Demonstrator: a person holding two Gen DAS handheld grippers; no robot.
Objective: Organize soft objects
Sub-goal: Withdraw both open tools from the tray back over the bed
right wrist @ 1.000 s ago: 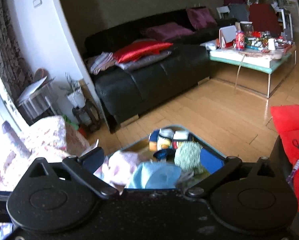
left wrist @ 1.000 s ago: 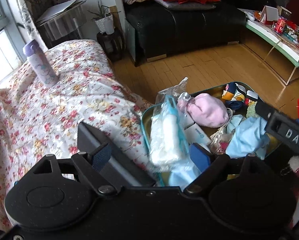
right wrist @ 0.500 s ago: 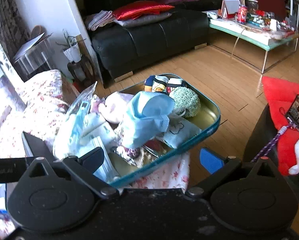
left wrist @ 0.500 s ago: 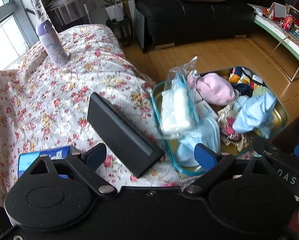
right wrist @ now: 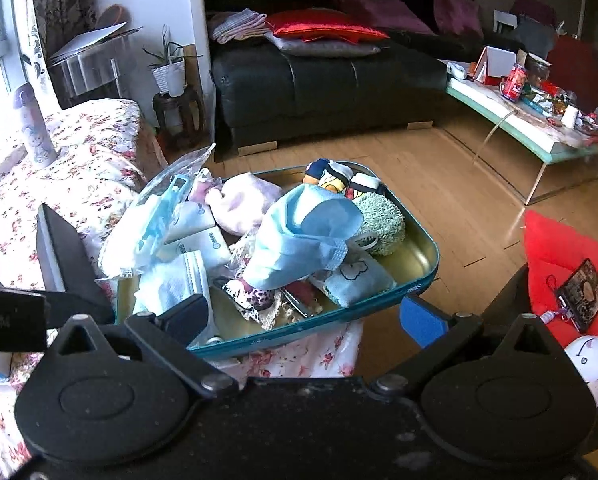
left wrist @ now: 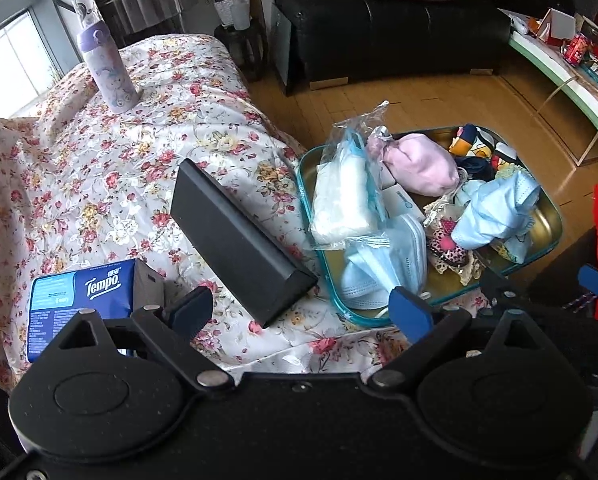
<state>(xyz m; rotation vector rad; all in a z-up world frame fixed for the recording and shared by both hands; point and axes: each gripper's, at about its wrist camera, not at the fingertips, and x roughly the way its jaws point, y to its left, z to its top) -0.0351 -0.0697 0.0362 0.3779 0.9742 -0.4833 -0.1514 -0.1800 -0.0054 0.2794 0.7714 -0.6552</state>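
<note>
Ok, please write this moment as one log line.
left gripper: open, empty | right gripper: open, empty | tin tray: full of soft things, on flowered cloth | black box: beside tray

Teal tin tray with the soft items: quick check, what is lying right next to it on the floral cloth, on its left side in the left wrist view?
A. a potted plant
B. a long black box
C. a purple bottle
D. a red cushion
B: a long black box lies on the floral cloth close beside the teal tin tray; the purple bottle stands far back on the cloth.
</note>
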